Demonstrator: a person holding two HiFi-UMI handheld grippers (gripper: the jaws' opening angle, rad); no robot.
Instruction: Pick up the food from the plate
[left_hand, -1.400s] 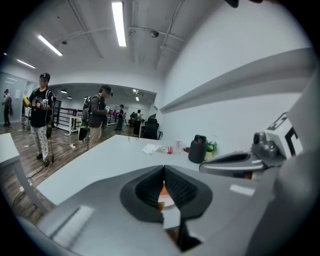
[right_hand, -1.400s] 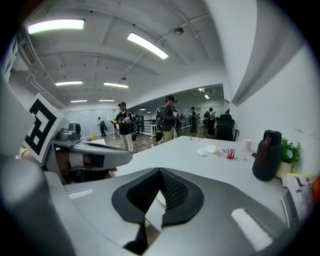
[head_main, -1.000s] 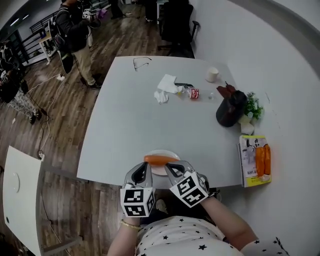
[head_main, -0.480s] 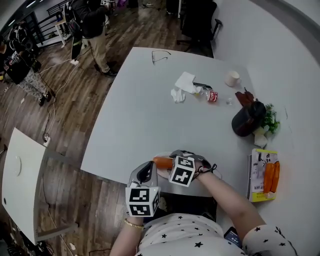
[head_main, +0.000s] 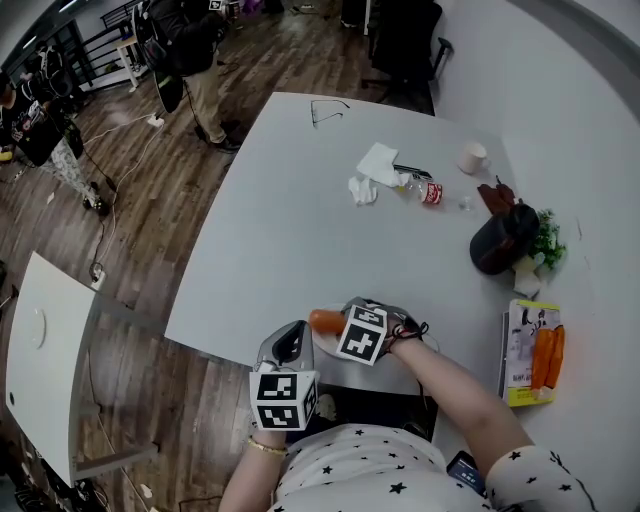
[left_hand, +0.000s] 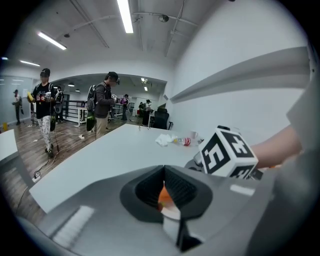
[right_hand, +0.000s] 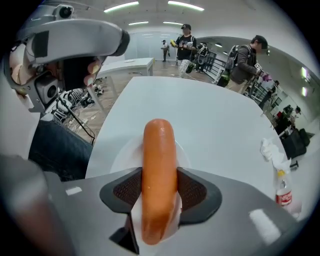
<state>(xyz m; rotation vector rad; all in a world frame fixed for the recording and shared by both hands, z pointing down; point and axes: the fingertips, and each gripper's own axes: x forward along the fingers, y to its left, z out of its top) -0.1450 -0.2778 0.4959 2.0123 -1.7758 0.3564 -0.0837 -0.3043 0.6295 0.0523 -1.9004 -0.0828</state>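
As right gripper (right_hand: 159, 189) jaws close with the sausage (right_hand: 159, 150) between them, pads meeting its middle, it lies on white plate (right_hand: 121, 152) at table (head_main: 300, 220) near edge. Likely light, soft, slick: grip mid-length, gently. Left gripper (left_hand: 163, 187) closed, empty, beside plate.

A second ago the right gripper (head_main: 338, 322) sat beside the left gripper (head_main: 290, 343) at the lower centre of the head view, short of the plate (right_hand: 122, 155), with its jaws together. It has since swung forward and turned leftward over the plate, so its marker cube now hides all but the left end of the sausage (head_main: 324, 320). Its jaws sprang wide and are now closing, with the sausage between them and the pads against its sides.
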